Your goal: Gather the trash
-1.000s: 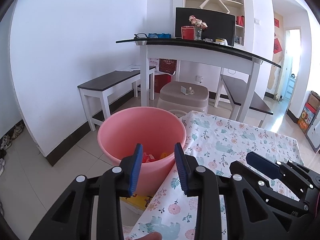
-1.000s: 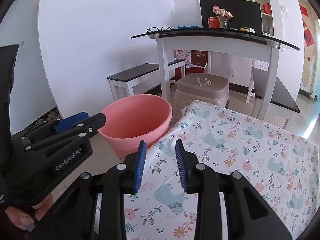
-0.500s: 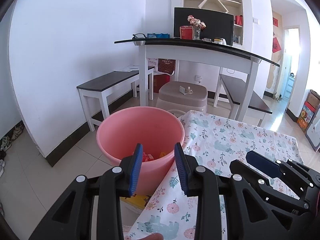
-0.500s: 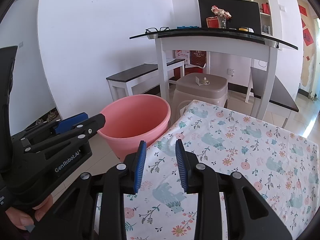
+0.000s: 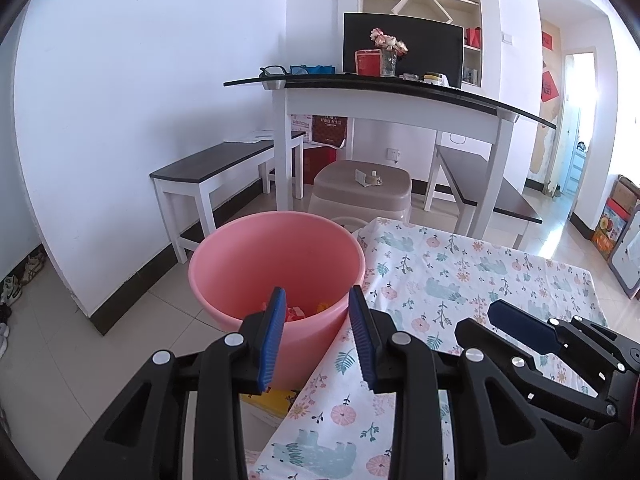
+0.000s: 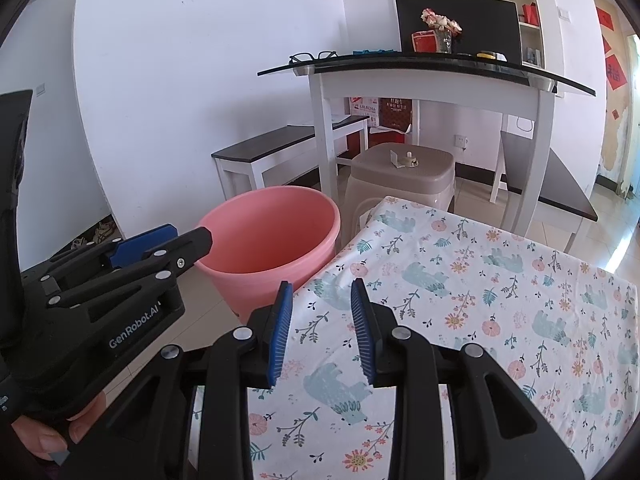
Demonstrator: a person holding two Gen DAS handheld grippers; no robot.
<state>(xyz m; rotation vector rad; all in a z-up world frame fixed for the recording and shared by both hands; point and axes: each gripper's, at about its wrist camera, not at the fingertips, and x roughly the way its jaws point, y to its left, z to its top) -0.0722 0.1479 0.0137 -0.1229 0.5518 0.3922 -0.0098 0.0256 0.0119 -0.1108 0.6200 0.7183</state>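
Most of the collecting appears to be done, as far as can be judged: red and yellow scraps of trash [image 5: 298, 312] are seen lying at the bottom of the pink bucket [image 5: 276, 256], and no loose litter is visible on the floral tablecloth [image 5: 472, 276] in either view. Whether anything is left outside the frames cannot be told. The left gripper [image 5: 318, 334] is held over the near rim of the bucket with its blue pads spread apart and nothing between them. The right gripper [image 6: 322, 330] is held over the tablecloth, its pads likewise parted and empty. Each gripper is seen from the other's camera, low at the side of the frame, and part of a hand [image 6: 56, 436] is visible under the left tool. The bucket is placed on the tiled floor [image 5: 120, 332], just beside the edge of the cloth-covered table, and something yellow is glimpsed on the floor under that edge. The cloth is printed with bears, flowers and leaves and is laid smooth. Beyond it, a beige plastic stool [image 5: 362, 188] is set with a small item on top. Behind the stool, a white table with a dark top [image 5: 400, 88] is flanked by two dark-topped benches [image 5: 224, 160]; glasses, a red box, a vase of flowers and a dark screen are carried on it. White walls, a shelf unit and a bright doorway at the right complete the room.
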